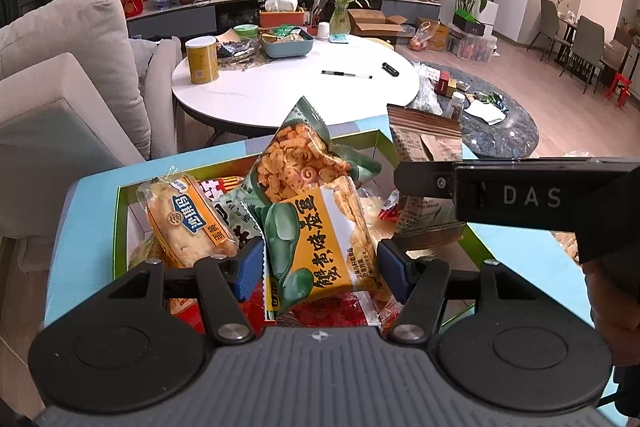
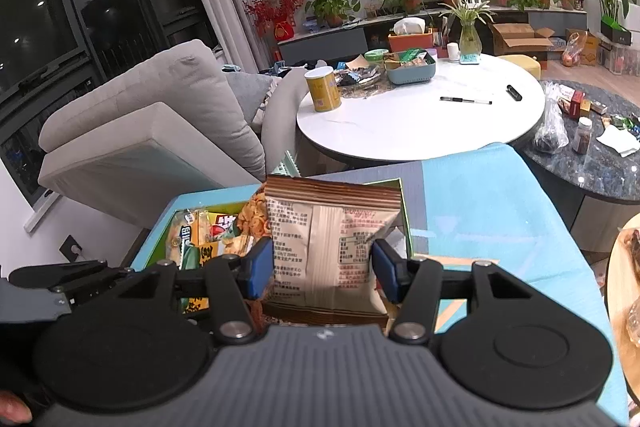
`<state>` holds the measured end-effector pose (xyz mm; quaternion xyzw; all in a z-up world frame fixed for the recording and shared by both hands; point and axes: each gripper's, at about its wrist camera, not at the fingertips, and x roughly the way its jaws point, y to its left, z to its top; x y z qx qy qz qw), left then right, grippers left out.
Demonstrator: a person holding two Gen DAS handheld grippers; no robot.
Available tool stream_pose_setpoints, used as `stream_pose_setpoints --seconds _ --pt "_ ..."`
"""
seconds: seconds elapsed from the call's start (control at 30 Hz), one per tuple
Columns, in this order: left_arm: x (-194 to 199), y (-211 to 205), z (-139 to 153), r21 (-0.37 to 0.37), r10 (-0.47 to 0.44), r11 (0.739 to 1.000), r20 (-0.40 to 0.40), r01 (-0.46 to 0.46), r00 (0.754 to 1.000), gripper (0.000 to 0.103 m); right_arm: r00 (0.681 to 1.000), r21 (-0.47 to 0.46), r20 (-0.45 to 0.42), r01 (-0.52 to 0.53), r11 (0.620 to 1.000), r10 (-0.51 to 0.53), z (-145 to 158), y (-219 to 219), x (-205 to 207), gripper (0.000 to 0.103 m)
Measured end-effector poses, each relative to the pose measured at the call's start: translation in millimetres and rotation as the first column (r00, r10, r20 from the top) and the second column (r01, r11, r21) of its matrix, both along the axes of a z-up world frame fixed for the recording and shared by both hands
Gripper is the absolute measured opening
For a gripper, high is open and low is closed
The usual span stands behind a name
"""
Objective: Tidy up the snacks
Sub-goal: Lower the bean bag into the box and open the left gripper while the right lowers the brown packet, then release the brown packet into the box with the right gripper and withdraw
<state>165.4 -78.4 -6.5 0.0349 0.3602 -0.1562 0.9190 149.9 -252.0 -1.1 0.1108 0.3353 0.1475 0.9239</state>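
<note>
1. Over the green-rimmed snack box [image 1: 120,227], which sat on a light-blue surface [image 1: 516,255], both grippers worked close together.
2. The left gripper [image 1: 320,263] had its blue pads [image 1: 250,265] pressed against the two sides of a green-and-yellow snack packet [image 1: 316,239], holding it upright above the other packets in the box.
3. Behind that packet a green bag of orange curled crisps [image 1: 300,159] stood tilted, its top edge rising above the box's far rim.
4. At the box's left side lay a clear-wrapped yellow pastry packet [image 1: 188,223], just beside the left pad.
5. The right gripper [image 2: 324,269] clasped a brown paper-coloured packet [image 2: 324,227] between its blue pads [image 2: 260,267], printed back facing the camera; the packet stood upright at the right end of the box.
6. In the left wrist view the right gripper's black body [image 1: 520,193] reached in from the right, over the same end of the box.
7. Beyond the box stood a round white table [image 2: 420,123] carrying a yellow can [image 2: 322,89], a blue-grey basket [image 2: 412,71] and a pen [image 2: 466,101].
</note>
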Motion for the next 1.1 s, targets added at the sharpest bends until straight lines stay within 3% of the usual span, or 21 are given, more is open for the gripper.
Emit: stream_pose_setpoints --seconds 0.3,0.5,1.1 --pt "3.7 -2.1 -10.2 0.013 0.009 1.000 -0.035 -0.008 0.999 0.061 1.000 0.008 -0.026 -0.007 1.000 0.007 -9.4 3.0 7.0 0.085" --pt "2.3 2.8 -8.2 -0.001 0.034 0.999 -0.027 -0.034 0.999 0.075 1.000 0.022 -0.025 -0.004 1.000 0.005 -10.4 1.7 6.7 0.086" --pt "-25.5 22.5 9.4 -0.043 0.080 0.996 0.024 -0.079 0.997 0.076 1.000 0.020 0.008 -0.001 1.000 0.000 6.2 2.3 -15.0 0.086"
